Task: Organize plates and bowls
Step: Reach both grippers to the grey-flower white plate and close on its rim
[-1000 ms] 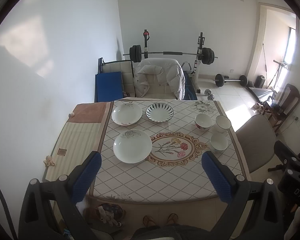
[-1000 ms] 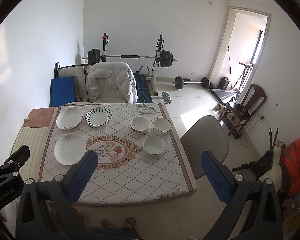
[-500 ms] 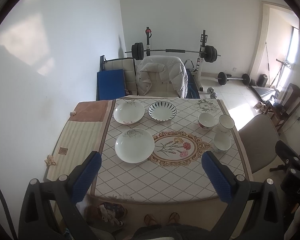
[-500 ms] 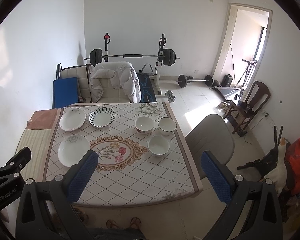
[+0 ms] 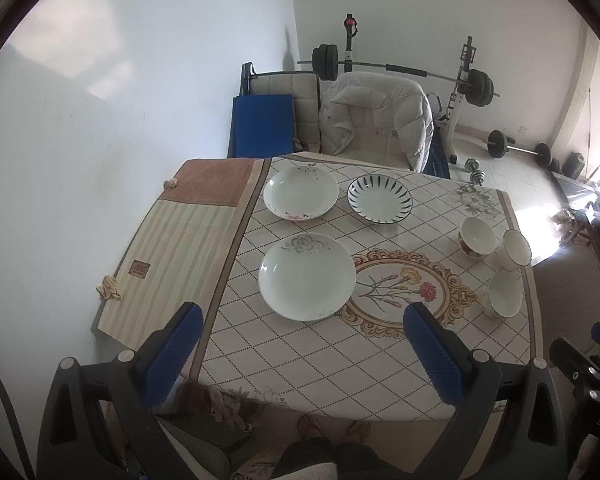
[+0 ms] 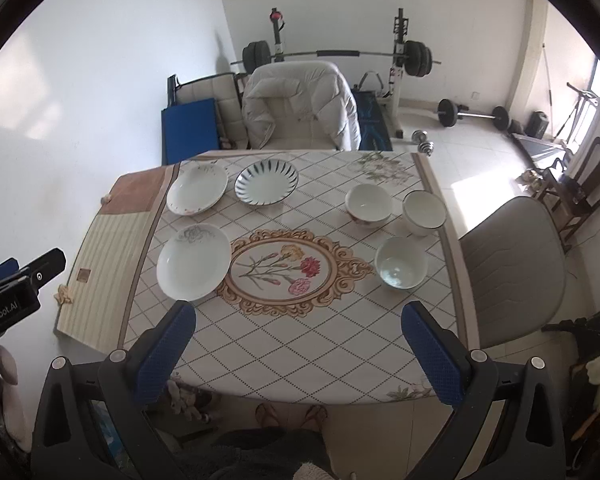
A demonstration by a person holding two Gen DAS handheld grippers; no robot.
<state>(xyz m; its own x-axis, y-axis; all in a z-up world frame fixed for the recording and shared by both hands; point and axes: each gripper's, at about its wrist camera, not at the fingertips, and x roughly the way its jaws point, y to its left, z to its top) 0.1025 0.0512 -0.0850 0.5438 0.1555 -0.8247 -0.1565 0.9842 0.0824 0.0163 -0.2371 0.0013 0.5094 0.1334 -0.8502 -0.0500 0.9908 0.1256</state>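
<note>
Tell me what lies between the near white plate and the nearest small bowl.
Only the tablecloth's flower medallion lies between the near white plate and the nearest small bowl; no dish stands there, clearest in the right wrist view.

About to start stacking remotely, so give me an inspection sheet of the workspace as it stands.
Surface: table under a checked floral cloth.
Job's things: three plates, near, far-left, striped; three bowls, near, far, rimmed; none stacked.
Clutter: nothing seen on the cloth.
Grippers: left gripper and right gripper open, empty, above the near edge.
Cables: nothing seen.
Surroundings: jacket-draped chair, barbell rack, grey chair.
</note>
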